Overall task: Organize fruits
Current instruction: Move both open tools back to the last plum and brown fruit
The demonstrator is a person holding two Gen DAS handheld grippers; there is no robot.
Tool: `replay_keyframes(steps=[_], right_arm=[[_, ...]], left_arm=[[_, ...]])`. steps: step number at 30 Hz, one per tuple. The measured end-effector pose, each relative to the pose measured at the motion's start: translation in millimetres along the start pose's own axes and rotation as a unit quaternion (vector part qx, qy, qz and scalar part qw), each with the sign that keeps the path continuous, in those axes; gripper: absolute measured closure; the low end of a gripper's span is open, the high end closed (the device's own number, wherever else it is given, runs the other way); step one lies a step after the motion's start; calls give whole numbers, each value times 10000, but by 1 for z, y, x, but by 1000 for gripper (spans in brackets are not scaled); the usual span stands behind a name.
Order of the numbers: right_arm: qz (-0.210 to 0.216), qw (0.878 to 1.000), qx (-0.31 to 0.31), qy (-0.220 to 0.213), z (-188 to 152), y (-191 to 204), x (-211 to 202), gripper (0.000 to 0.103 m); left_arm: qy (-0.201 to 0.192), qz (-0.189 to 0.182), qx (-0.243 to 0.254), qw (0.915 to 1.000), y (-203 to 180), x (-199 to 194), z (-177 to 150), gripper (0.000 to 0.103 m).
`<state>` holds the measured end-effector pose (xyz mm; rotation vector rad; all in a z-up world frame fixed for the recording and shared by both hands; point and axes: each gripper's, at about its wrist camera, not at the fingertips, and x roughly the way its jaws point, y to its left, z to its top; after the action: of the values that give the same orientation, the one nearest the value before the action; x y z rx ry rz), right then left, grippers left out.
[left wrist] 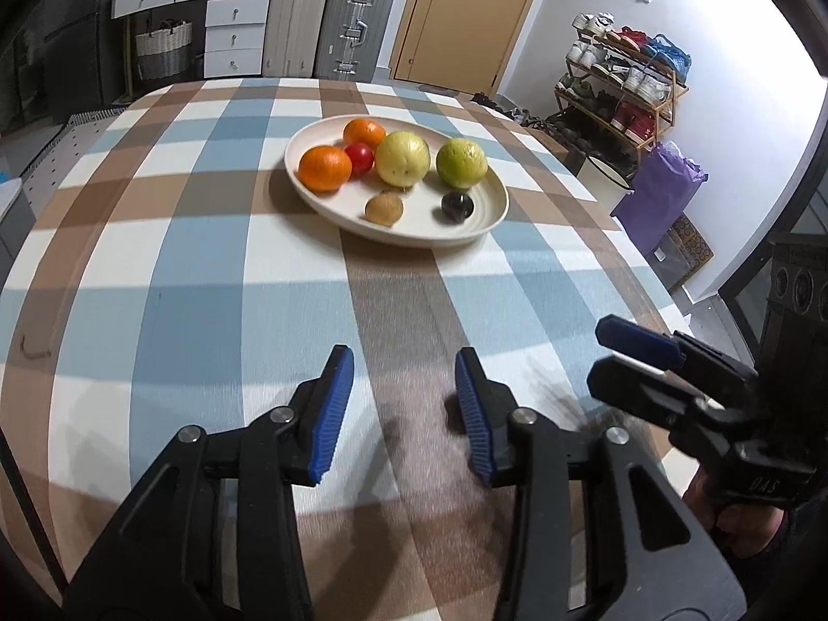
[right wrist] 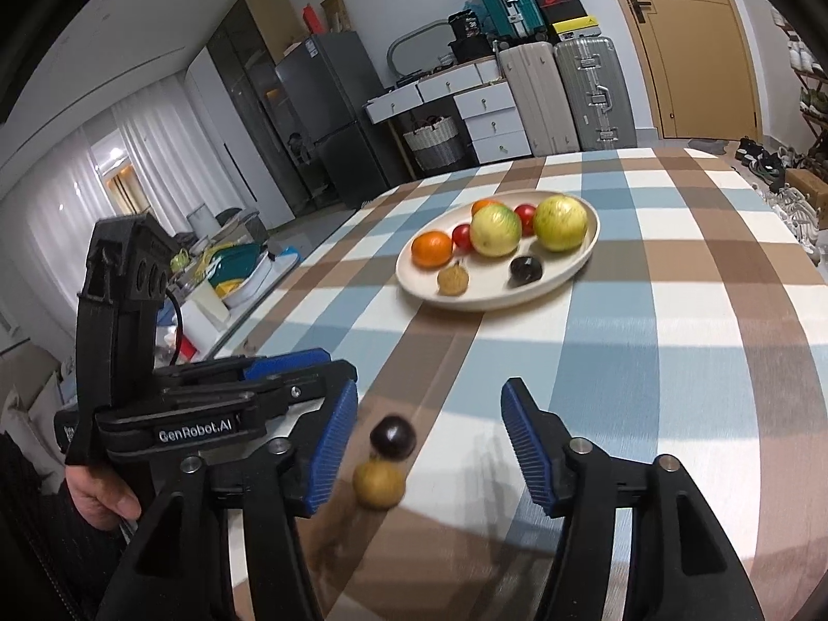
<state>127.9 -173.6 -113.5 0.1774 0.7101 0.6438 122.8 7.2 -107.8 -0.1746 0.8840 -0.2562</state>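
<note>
A cream plate (left wrist: 484, 230) (right wrist: 410, 285) on the checked tablecloth holds two oranges (left wrist: 325, 168), red tomatoes (right wrist: 461, 236), two yellow-green fruits (left wrist: 402, 158) (right wrist: 560, 222), a small brown fruit (left wrist: 384, 208) and a dark one (left wrist: 457, 206). My left gripper (left wrist: 404, 403) hovers open over bare cloth, well short of the plate. My right gripper (right wrist: 429, 434) is open too. A loose dark fruit (right wrist: 393, 437) and a loose brown fruit (right wrist: 378, 484) lie on the cloth between its fingers, nearer the left one, and no pad touches them. In the left wrist view the right gripper (left wrist: 597, 352) hides them.
The left gripper (right wrist: 310, 367) sits just left of my right one, held by a person's hand (right wrist: 98, 502). The table's right edge (left wrist: 667, 305) runs close by. Suitcases (left wrist: 331, 26), drawers (left wrist: 235, 36) and a shoe rack (left wrist: 621, 83) stand beyond the table.
</note>
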Motion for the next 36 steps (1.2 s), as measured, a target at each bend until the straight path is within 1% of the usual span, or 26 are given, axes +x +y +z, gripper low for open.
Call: replay_keyframes(steps=[3, 5, 7, 9, 12, 14, 20, 31, 33, 34, 35, 36], right_arm=[[20, 9999, -53, 108, -10, 5, -1, 43], [47, 9998, -75, 167, -16, 8, -1, 43], [60, 9997, -107, 221, -20, 11, 0, 41], [62, 9995, -149, 262, -24, 14, 1, 38], [87, 9992, -182, 336, -29, 18, 4, 38], [107, 9988, -218, 426, -31, 20, 8, 38], [97, 9979, -308, 558, -35, 27, 16, 38], [-89, 9962, -412, 756, -38, 33, 28, 38], [-79, 9959, -494, 749, -39, 35, 29, 48], [-100, 9958, -515, 748, -40, 35, 30, 51], [-108, 9956, -532, 761, -40, 36, 31, 59], [-128, 9954, -544, 773, -41, 36, 31, 62]], left_arm=[[16, 31, -34, 10000, 2, -3, -8, 57], [-8, 74, -49, 10000, 3, -7, -14, 48], [-37, 110, -62, 9999, 4, -11, -18, 42], [-72, 132, -71, 9999, 4, -16, -20, 39], [-138, 233, -60, 9996, 5, -23, -23, 31], [-199, 297, -83, 9993, 7, -28, -24, 24], [-247, 509, -159, 9983, 16, -38, -26, 21], [-176, 533, -265, 9981, 24, -36, -31, 19], [-167, 541, -279, 9980, 25, -36, -32, 19], [-166, 535, -286, 9980, 25, -36, -32, 19], [-172, 533, -284, 9980, 25, -36, -32, 19], [-176, 527, -281, 9981, 25, -36, -33, 19]])
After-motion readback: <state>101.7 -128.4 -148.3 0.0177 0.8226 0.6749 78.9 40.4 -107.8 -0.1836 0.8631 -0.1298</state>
